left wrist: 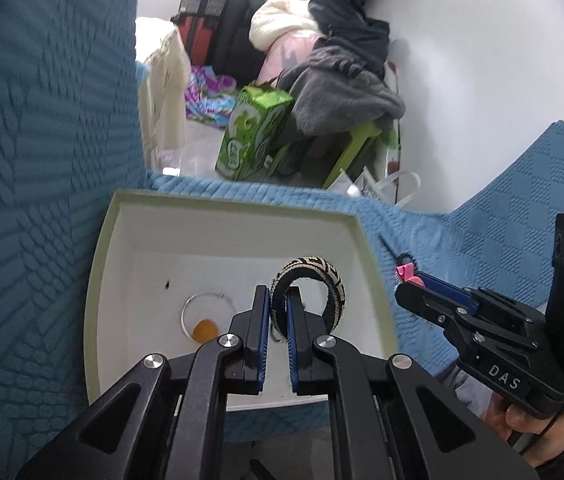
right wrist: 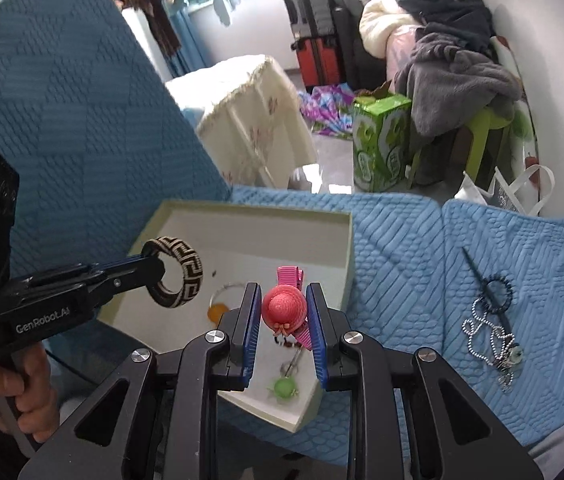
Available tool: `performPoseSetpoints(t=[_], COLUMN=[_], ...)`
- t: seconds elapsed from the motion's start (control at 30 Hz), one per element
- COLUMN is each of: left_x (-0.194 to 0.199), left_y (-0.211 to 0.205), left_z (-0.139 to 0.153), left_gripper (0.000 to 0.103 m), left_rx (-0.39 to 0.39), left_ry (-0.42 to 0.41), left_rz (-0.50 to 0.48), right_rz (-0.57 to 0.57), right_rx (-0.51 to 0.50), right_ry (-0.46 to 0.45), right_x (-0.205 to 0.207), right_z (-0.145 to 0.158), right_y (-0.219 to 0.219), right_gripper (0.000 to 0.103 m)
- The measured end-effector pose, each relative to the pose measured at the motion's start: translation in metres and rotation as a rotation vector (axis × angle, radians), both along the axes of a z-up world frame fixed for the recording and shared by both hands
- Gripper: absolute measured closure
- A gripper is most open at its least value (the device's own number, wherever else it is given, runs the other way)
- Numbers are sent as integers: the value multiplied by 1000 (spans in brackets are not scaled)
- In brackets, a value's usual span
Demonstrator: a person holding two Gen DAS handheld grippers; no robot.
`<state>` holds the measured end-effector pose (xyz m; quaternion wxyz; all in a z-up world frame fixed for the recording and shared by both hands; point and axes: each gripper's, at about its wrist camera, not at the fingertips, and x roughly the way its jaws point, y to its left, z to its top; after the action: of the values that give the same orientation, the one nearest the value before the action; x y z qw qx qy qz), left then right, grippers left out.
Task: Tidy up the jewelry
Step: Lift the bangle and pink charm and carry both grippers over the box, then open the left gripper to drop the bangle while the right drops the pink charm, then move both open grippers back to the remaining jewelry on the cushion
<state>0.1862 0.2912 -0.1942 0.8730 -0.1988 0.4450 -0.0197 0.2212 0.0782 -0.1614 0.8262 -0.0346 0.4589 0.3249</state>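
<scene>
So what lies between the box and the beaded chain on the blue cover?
Nothing: in the right wrist view, only bare blue cover separates the box from the beaded chain.

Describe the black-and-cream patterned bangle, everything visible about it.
The bangle is a thick closed ring wrapped in what looks like woven thread, cream with a black Greek-key pattern and a dark inner face. The left gripper is shut on one side of its band, one pad inside the ring and one outside. It hangs upright in the air over the open white box, touching nothing but the gripper's pads.
</scene>
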Motion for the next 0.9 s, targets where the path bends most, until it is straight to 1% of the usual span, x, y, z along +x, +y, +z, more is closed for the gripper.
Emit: performPoseSetpoints(t=[0.17,0.3,0.43,0.47,0.53,0.57,0.63,0.7,0.73,0.9], left_x=[0,-1,-2,-2,-1,-1,1,-1,-2,-9], left_y=[1,2,6,6,5,4,1,0,-3,-17], left_z=[-27,-33,-25,-19,-6,2,17,36,46,93], left_gripper=[96,96,96,94,94,93,86,47,43,42], left_rx=[-6,-7,-19,-19,-9,2,18,36,51,82], left_ry=[56,66,58,53,42,36,32,7,-13,-85], left_rz=[-20,-27,-6,0,9,14,16,23,32,43], right_rz=[23,25,24,25,37,41,47,49,50,41], right_rx=[-37,-48,-37,-30,-15,-7,20,39,52,103], right_ry=[34,50,46,44,36,32,14,-5,-20,-91], right_x=[-7,-9,-7,-7,-8,-8,-9,-8,-8,-3], right_z=[-16,-23,-17,-13,-2,3,17,31,40,83], right_y=[8,9,8,7,5,4,0,-4,-7,-26], right_gripper=[82,82,81,81,76,72,72,71,70,62])
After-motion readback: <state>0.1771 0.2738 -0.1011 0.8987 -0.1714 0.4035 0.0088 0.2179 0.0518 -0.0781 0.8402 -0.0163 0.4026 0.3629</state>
